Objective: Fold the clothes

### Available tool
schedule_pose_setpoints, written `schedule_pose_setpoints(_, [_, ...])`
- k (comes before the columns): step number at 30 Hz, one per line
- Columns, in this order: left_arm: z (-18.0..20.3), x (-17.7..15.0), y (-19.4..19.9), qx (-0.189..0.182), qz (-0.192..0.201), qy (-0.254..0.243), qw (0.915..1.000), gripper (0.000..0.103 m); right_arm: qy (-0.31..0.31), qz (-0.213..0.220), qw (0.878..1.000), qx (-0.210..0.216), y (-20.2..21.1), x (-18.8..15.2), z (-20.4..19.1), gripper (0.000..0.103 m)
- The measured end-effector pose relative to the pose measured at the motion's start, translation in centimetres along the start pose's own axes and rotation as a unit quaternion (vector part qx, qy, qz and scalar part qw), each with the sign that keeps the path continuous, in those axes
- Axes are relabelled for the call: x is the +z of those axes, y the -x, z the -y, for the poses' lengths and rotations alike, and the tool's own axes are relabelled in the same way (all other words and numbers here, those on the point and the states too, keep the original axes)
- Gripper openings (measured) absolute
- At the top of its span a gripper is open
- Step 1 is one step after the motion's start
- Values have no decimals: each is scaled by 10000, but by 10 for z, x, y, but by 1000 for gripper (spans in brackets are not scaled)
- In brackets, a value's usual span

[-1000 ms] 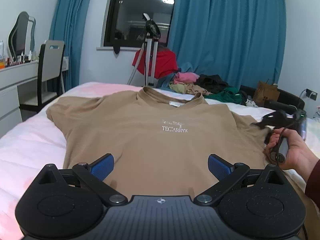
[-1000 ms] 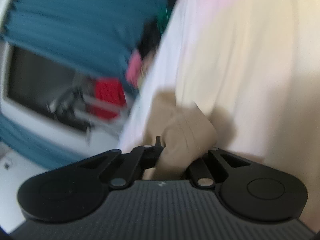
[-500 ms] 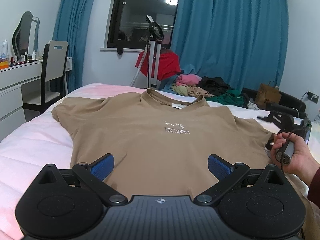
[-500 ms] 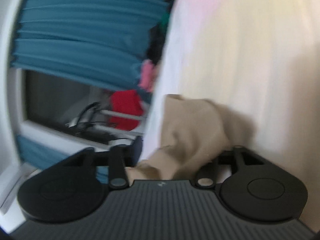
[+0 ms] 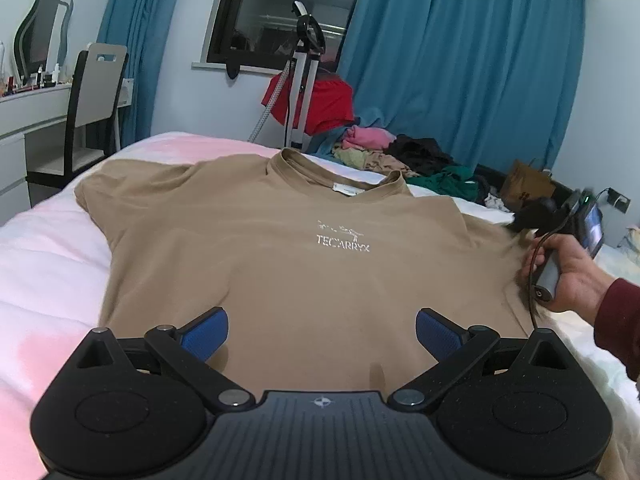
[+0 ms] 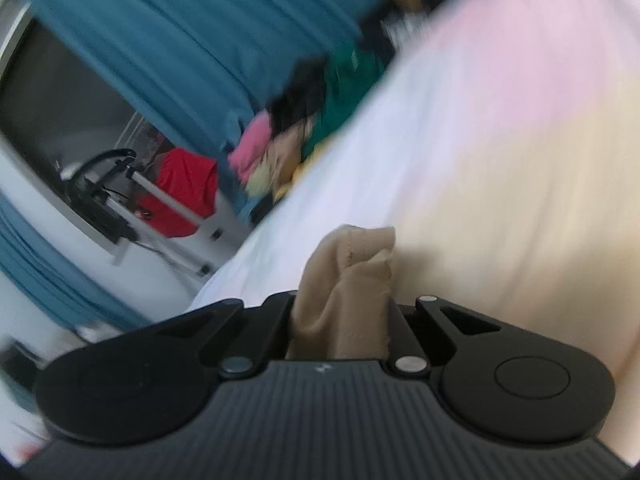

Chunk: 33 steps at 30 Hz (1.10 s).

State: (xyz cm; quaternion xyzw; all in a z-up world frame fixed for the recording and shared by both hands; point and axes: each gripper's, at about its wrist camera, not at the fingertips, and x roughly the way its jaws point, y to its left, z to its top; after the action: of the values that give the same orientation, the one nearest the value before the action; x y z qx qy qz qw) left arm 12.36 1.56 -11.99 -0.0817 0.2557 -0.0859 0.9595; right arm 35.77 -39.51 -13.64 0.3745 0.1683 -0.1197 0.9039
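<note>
- Left gripper, low in the frame, is spread wide over the tan shirt.
- Right gripper pinches bunched shirt cloth.

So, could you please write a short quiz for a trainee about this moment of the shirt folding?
1. True or false: the left gripper is shut on the tan T-shirt.
2. What does the right gripper hold?
A. a pink garment
B. a bunch of the tan T-shirt's fabric
C. nothing
3. Fill in: the T-shirt lies spread out with its printed side facing ____ on the bed.

Key:
1. False; it is open, with only flat shirt between its fingers.
2. B
3. up
</note>
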Motion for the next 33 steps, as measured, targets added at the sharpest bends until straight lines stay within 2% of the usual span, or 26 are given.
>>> schedule_pose_setpoints(3, [-14, 7, 8, -209, 27, 406, 9990, 101, 867, 470, 9945, -342, 13, 4, -38, 6])
schedule_pose_setpoints(5, [-27, 13, 12, -155, 2, 681, 9976, 101, 1396, 728, 9861, -539, 20, 4, -66, 6])
schedule_pose_setpoints(10, [-60, 25, 29, 51, 249, 1000, 9947, 101, 2767, 1223, 9506, -690, 41, -33, -152, 6])
schedule_pose_setpoints(12, [-74, 30, 36, 137, 362, 1110, 9931, 101, 3341, 1180, 9333, -582, 48, -65, -181, 6])
schedule_pose_setpoints(15, [-94, 35, 45, 277, 494, 1274, 9902, 101, 3862, 939, 9167, -408, 38, -112, -222, 7])
schedule_pose_setpoints(18, [-113, 32, 45, 450, 428, 1397, 9883, 101, 4228, 608, 9035, -342, 23, -162, -247, 8])
schedule_pose_setpoints(19, [-114, 32, 42, 471, 392, 1379, 9886, 101, 4301, 505, 9008, -316, 18, -175, -254, 9])
schedule_pose_setpoints(21, [-116, 31, 37, 513, 321, 1343, 9891, 101, 4288, 202, 9030, -181, 1, -192, -263, 13])
schedule_pose_setpoints(22, [-117, 30, 34, 533, 286, 1325, 9893, 101, 4226, -45, 9063, -95, -6, -196, -264, 35])
schedule_pose_setpoints(23, [-118, 30, 32, 554, 250, 1307, 9896, 101, 4133, -331, 9100, 14, -12, -199, -262, 72])
schedule_pose_setpoints(24, [-119, 29, 29, 575, 215, 1289, 9898, 101, 4043, -472, 9133, 142, -12, -200, -260, 88])
schedule_pose_setpoints(25, [-120, 28, 26, 596, 179, 1271, 9899, 101, 3979, -513, 9155, 292, -5, -200, -258, 99])
schedule_pose_setpoints(29, [-123, 26, 17, 676, 47, 1206, 9904, 101, 3642, -686, 9259, 728, 23, -189, -253, 99])
schedule_pose_setpoints(33, [-118, 24, 18, 701, 38, 1091, 9915, 101, 3459, -662, 9304, 1019, 88, -175, -241, 99])
